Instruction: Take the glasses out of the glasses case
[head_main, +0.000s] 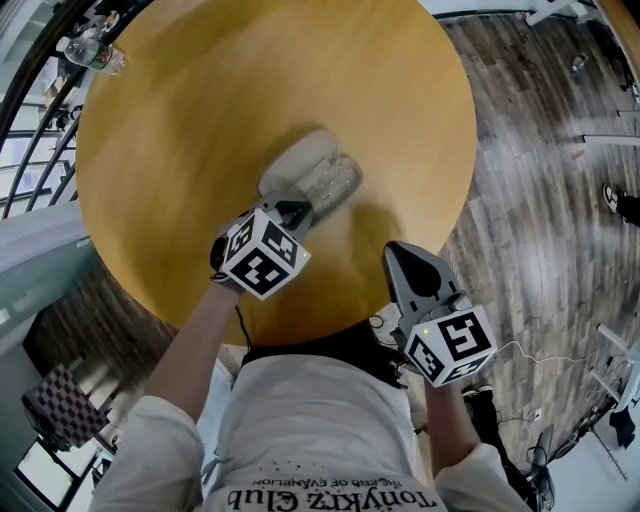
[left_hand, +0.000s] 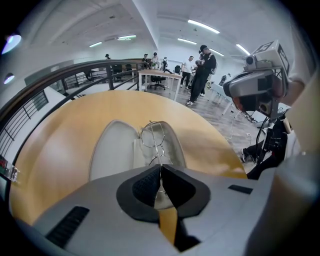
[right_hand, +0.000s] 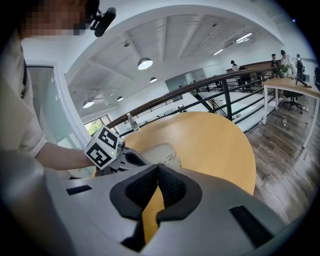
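While facing the round wooden table (head_main: 200, 120), pinches the thin wire frame of the glasses (left_hand: 152, 139) with the left gripper (left_hand: 161, 169), both dark pads pressed together on the metal with no gap at the tips. Reaches the left forearm (head_main: 190, 345) forward and slightly inward from the body, bare below a pale sleeve (head_main: 150, 430), so that the marker cube (head_main: 262, 255) sits over the table's near part and the jaw tips arrive at the near end of the glasses case (head_main: 310, 172). Shows, in the left gripper view, the case lying open on the tabletop in 2 pale halves side by side, with 1 round lens rim over the right half just beyond the jaw tips; cannot tell whether lifted clear of the lining. Holds the right gripper (head_main: 397, 250) off to the right, at the table's near edge and well apart from the case, tips pointing toward the table's middle, with its own cube close in front of the torso. Has that gripper's jaws closed on each other with nothing between them, only a strip of tabletop visible in the notch below the pads. Looks, from the right gripper view, across at the left gripper's cube, the bare forearm and the open case just beyond. Has 1 clear plastic bottle (head_main: 95, 52) at the table's far left edge, well apart from everything else.
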